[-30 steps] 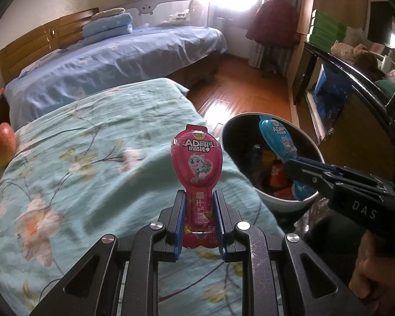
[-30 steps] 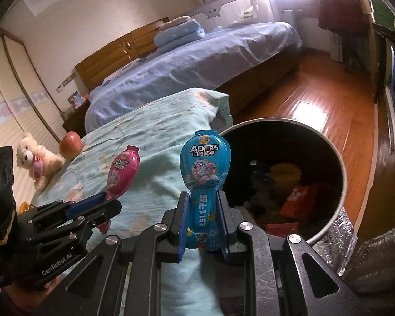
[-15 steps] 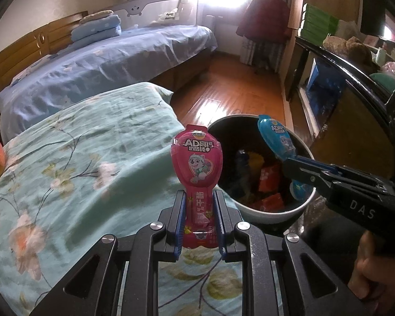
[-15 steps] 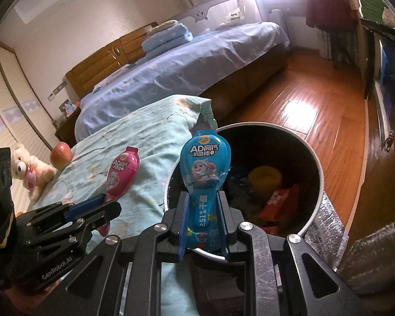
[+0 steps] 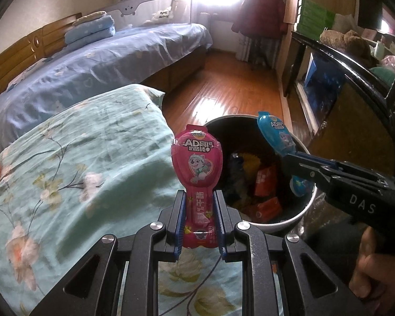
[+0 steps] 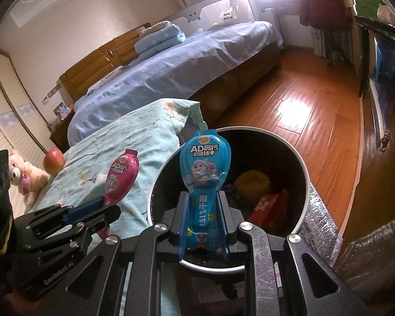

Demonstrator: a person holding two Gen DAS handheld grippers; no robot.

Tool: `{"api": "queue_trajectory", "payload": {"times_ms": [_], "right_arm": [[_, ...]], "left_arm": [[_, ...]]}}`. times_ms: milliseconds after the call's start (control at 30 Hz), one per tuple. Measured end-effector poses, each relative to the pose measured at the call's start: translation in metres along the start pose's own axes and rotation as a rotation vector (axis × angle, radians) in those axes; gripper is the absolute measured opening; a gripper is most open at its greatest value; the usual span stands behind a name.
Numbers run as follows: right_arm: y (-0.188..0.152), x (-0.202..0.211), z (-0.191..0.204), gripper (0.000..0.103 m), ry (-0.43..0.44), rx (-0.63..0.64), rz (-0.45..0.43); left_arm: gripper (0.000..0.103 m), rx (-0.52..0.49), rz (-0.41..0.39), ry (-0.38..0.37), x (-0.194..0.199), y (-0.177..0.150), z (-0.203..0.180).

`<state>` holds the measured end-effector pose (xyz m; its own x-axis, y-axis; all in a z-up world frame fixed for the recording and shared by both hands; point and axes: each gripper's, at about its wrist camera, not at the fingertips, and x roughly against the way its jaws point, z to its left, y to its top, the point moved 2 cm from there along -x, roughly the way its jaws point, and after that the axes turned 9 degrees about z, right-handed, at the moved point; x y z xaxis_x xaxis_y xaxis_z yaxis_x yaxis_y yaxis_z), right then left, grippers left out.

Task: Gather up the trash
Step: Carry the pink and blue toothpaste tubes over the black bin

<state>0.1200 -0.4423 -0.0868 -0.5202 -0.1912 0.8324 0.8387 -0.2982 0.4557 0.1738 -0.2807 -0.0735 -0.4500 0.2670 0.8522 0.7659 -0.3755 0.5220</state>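
Left tongs [image 5: 198,221] clenched on pink wrapper [image 5: 196,173], short of bin [image 5: 300,216], over bed's [image 5: 92,163] corner | right tongs [image 6: 202,223] grasping blue wrapper [image 6: 205,173] above it | release left early and you litter the bed.

Near bed under a teal floral quilt [image 6: 134,142], red apple [image 6: 53,160] and cream teddy bear [image 6: 26,176] resting on it, blue-sheeted far bed [image 6: 176,71] with folded light-blue blankets [image 6: 159,38], glossy wooden plank floor [image 6: 316,110] bearing a round white-rimmed black trash bin [image 6: 306,197]
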Motion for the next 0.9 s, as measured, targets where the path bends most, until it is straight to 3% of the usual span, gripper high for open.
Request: {"api": "queue_trajectory", "payload": {"times_ms": [900], "right_arm": [[0.016,-0.006,-0.019,0.020,-0.015,-0.020,0.003]], "left_arm": [[0.019,-0.033,0.017,-0.001,-0.018,0.027,-0.015]]}}
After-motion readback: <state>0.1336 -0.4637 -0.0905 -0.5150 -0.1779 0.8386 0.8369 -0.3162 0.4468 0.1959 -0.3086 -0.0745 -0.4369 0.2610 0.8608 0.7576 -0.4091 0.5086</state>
